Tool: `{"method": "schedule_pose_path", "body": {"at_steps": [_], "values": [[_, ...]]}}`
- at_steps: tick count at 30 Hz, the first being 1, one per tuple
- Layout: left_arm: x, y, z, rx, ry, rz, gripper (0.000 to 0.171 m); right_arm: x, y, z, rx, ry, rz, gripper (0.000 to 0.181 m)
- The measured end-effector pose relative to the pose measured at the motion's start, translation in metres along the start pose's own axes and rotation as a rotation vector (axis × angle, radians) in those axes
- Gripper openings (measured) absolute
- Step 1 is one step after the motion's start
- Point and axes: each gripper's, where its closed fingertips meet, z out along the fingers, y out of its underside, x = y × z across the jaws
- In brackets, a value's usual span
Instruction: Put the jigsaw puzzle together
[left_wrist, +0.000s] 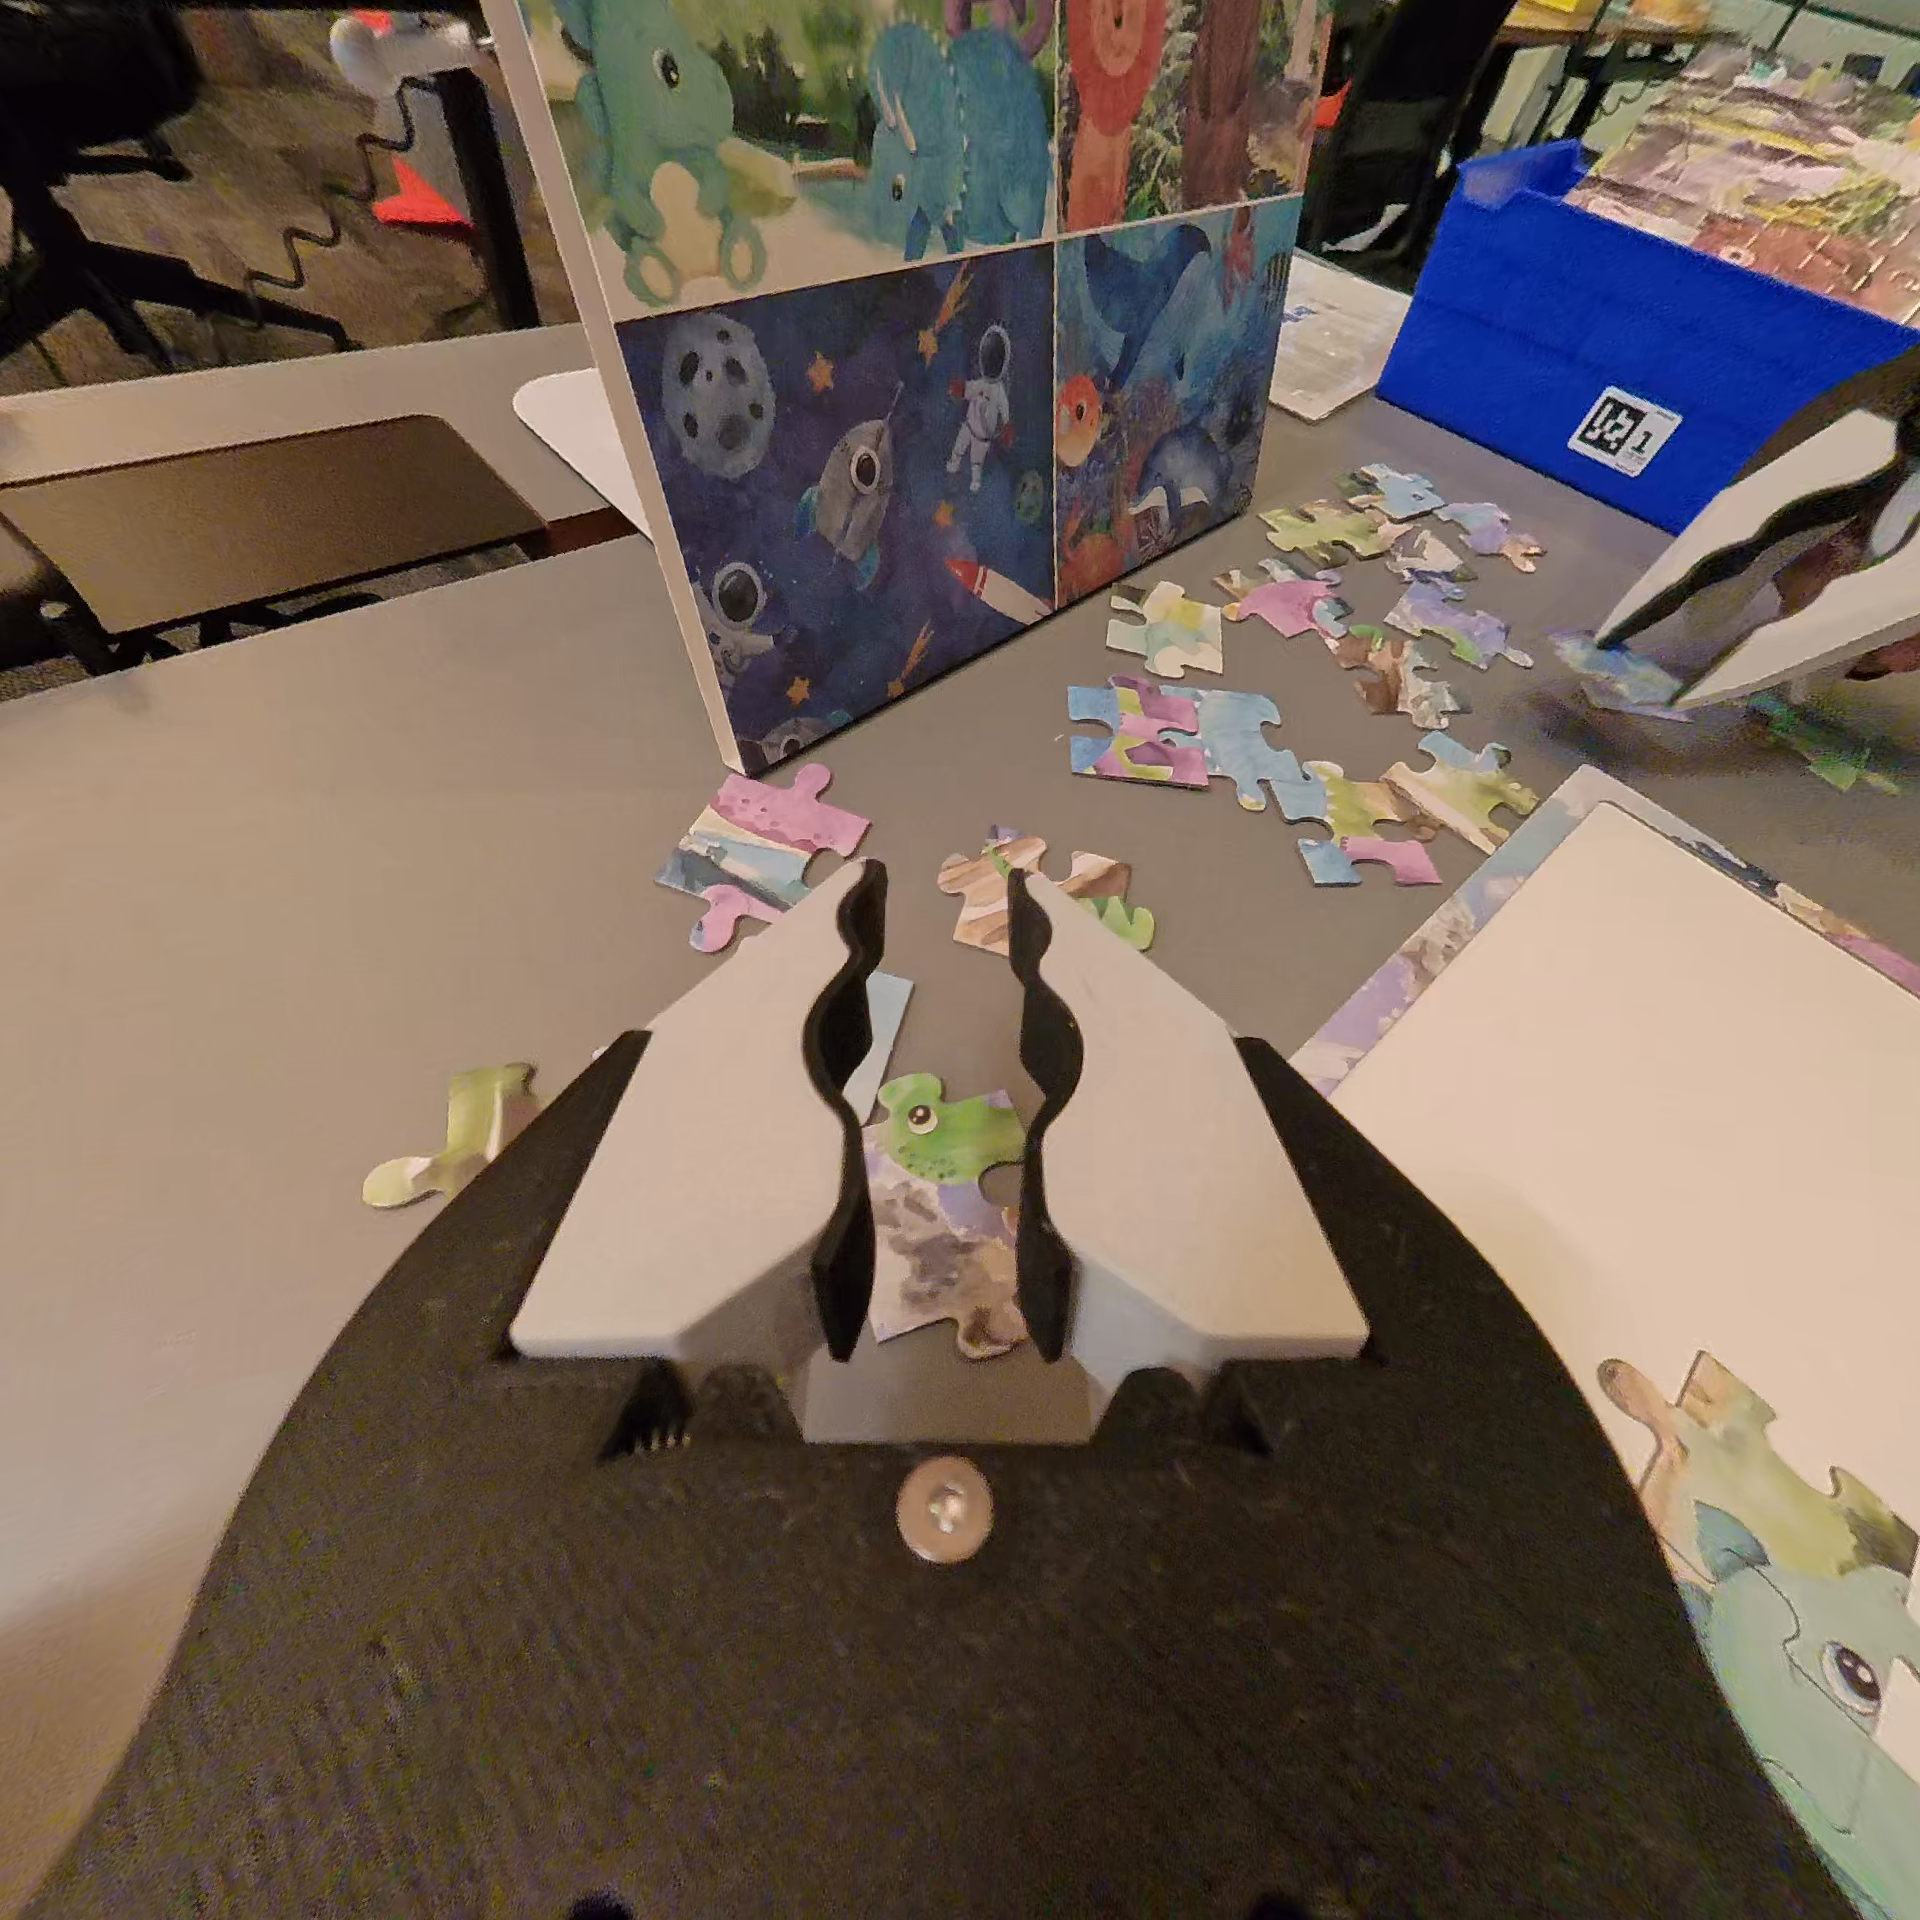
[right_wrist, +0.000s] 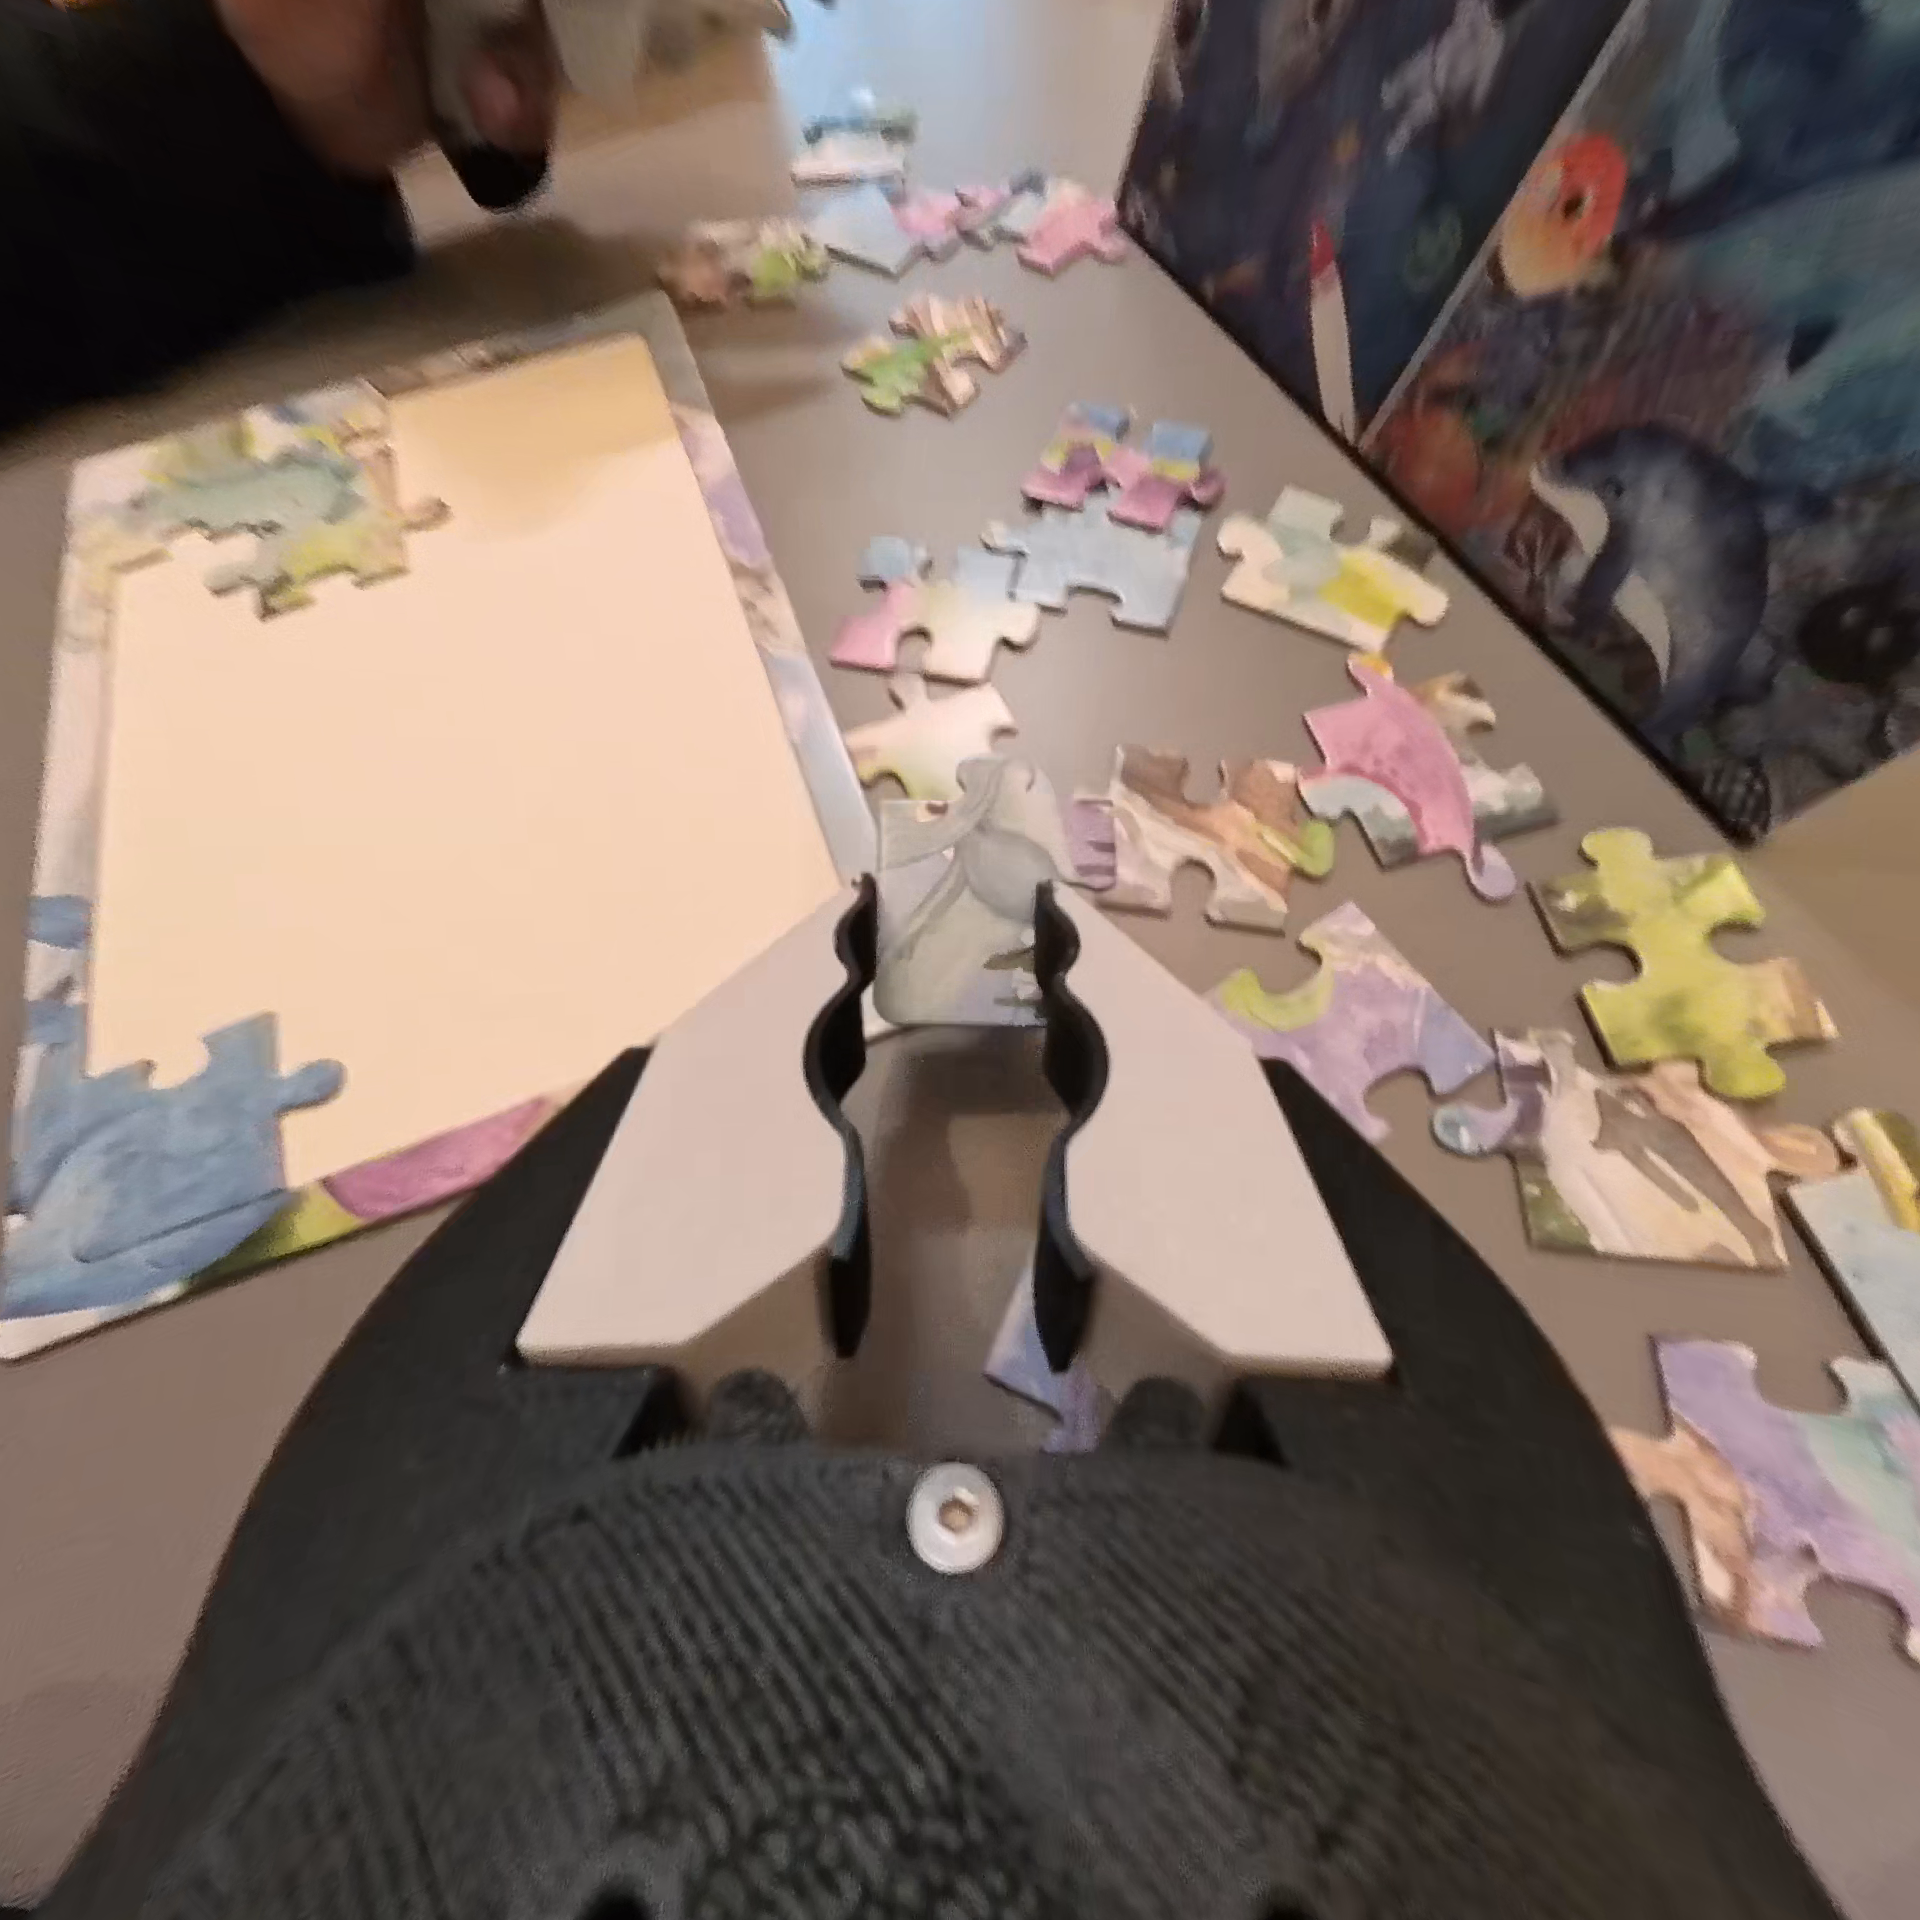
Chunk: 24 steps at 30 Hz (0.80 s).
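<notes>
While your right gripper (right_wrist: 951, 914) grips a pale piece (right_wrist: 961, 904) upright, long axis vertical, your left gripper (left_wrist: 943, 883) hangs released. Only the left view shows the blue bin (left_wrist: 1579, 343).

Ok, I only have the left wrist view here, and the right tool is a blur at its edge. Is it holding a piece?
Observer: Yes. In the right wrist view, the right tool pinches a pale grey-blue piece upright between its tips.
Operator: Is the board filled anywhere besides the dinosaur corner?
Observer: Yes. A blue cluster sits fitted in another corner of the board, outside your frame.
</notes>
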Motion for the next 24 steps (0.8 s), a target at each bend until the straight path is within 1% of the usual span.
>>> {"method": "schedule_pose_path", "body": {"at_steps": [3, 6, 11, 15, 17, 19, 21, 24], "values": [[0.002, 0.000, 0.001, -0.006, 0.000, 0.012, 0.022, -0.021, -0.021, 0.005, 0.054, -0.047, -0.058, 0.028], [0.004, 0.000, 0.002, -0.008, 0.002, 0.019, 0.022, -0.050, -0.039, 0.018, 0.091, -0.113, -0.122, 0.029], [0.006, 0.000, 0.003, -0.008, 0.008, 0.017, 0.021, -0.105, -0.060, 0.044, 0.132, -0.259, -0.187, 0.028], [0.006, 0.002, 0.004, -0.012, 0.009, 0.017, 0.022, -0.162, -0.077, 0.066, 0.158, -0.381, -0.224, 0.028], [0.005, 0.003, 0.004, -0.014, 0.011, 0.014, 0.022, -0.191, -0.078, 0.081, 0.127, -0.421, -0.236, 0.028], [0.005, 0.003, 0.005, -0.015, 0.012, 0.011, 0.022, -0.211, -0.072, 0.098, 0.059, -0.416, -0.253, 0.029], [0.005, 0.003, 0.005, -0.015, 0.012, 0.010, 0.021, -0.225, -0.064, 0.109, -0.001, -0.405, -0.277, 0.029], [0.007, 0.002, 0.005, -0.010, 0.017, 0.011, 0.021, -0.235, -0.057, 0.119, -0.046, -0.389, -0.300, 0.029]]}}
